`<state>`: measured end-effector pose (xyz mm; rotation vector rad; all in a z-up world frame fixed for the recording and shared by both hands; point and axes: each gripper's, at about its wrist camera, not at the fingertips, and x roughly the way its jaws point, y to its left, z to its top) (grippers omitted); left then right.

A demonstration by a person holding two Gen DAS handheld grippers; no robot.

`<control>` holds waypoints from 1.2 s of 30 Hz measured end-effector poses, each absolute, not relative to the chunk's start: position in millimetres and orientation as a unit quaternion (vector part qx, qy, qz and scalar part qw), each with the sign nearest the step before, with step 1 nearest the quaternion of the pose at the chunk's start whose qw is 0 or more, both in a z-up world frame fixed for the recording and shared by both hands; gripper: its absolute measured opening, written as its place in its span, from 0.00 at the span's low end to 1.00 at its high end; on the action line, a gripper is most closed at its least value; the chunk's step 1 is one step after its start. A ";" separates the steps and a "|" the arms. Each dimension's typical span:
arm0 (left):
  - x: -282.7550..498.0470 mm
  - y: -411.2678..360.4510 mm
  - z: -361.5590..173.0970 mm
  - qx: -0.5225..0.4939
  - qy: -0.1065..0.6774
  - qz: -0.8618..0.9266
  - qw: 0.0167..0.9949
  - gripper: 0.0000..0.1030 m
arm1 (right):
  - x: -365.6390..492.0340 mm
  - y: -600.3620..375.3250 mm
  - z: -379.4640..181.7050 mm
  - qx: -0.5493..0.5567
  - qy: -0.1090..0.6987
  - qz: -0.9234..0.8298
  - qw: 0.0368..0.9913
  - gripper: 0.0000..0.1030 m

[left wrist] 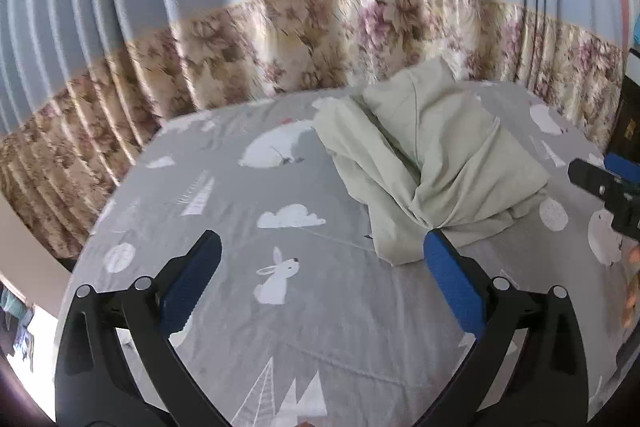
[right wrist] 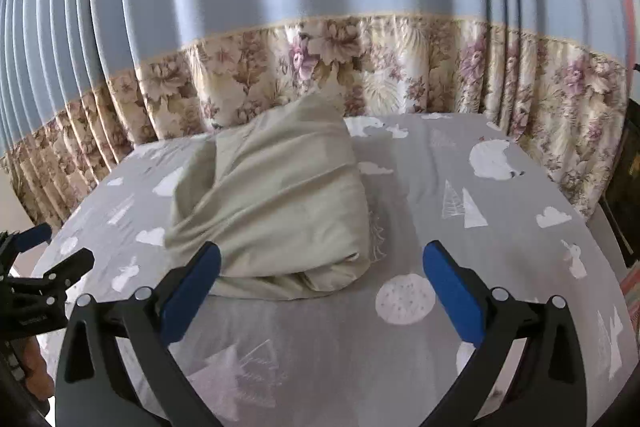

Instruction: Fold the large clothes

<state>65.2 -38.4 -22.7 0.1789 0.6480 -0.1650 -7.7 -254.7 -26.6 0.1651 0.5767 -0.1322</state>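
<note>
Curtains (right wrist: pixel 320 27) in pale blue with a floral band along the bottom are hanging behind the bed, filling the far side of both views. Below them a grey bedsheet (right wrist: pixel 500 227) printed with white rabbits, clouds, trees and bears is covering the mattress. Toward the left, the left gripper (left wrist: pixel 322 255) is hovering above the sheet with its blue-padded jaws spread wide and nothing between them; a printed rabbit is showing in the gap. Just right of it, the pale green garment (left wrist: pixel 436 163) is lying on the sheet in a loose, partly folded heap, its near corner passing behind the tip of the right-hand pad, though contact cannot be made out. Further right, the right gripper (right wrist: pixel 322 263) is also standing with its jaws fully apart and gripping nothing, the garment's near edge lying just beyond its left pad. At the frame edges, blurred fingers are probably wrapping each handle.
</note>
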 end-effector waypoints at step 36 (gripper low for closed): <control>-27.8 0.5 62.6 0.027 0.260 -0.072 0.962 0.97 | -122.4 -207.6 73.5 0.049 0.219 -0.103 0.969 0.98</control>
